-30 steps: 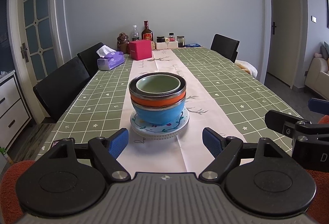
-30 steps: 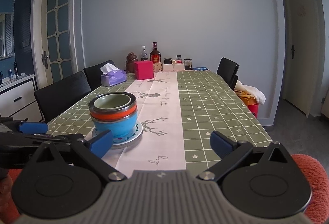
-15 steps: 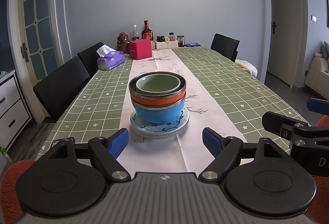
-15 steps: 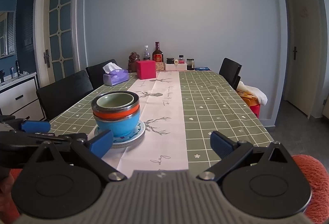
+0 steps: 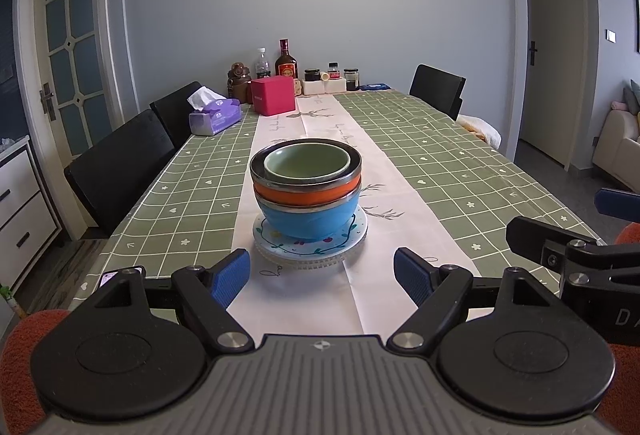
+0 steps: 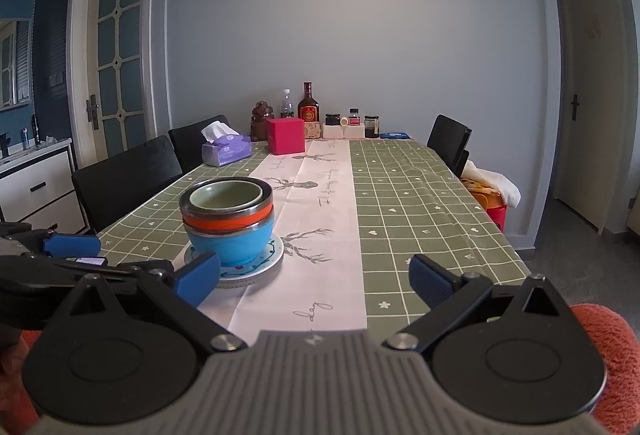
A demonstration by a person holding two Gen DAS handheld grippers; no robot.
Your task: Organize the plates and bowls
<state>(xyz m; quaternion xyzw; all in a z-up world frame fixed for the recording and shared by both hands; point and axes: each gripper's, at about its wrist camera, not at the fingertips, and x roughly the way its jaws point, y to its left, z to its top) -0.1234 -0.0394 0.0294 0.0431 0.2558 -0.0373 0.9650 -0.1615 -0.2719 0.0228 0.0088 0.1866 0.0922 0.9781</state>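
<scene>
Barely shifted since a second earlier, right gripper (image 6: 314, 281) raised slightly. Both spread wide, empty, left gripper (image 5: 322, 277) too. Stacked bowls (image 5: 306, 187) on plate (image 5: 310, 241), just beyond left gripper's tips, left of right gripper's centre.

Right gripper (image 6: 314, 281) tilted upward slightly; bowl stack (image 6: 227, 221) lower in view

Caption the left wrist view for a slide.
Open left gripper faces three nested bowls stacked on a patterned plate.
</scene>
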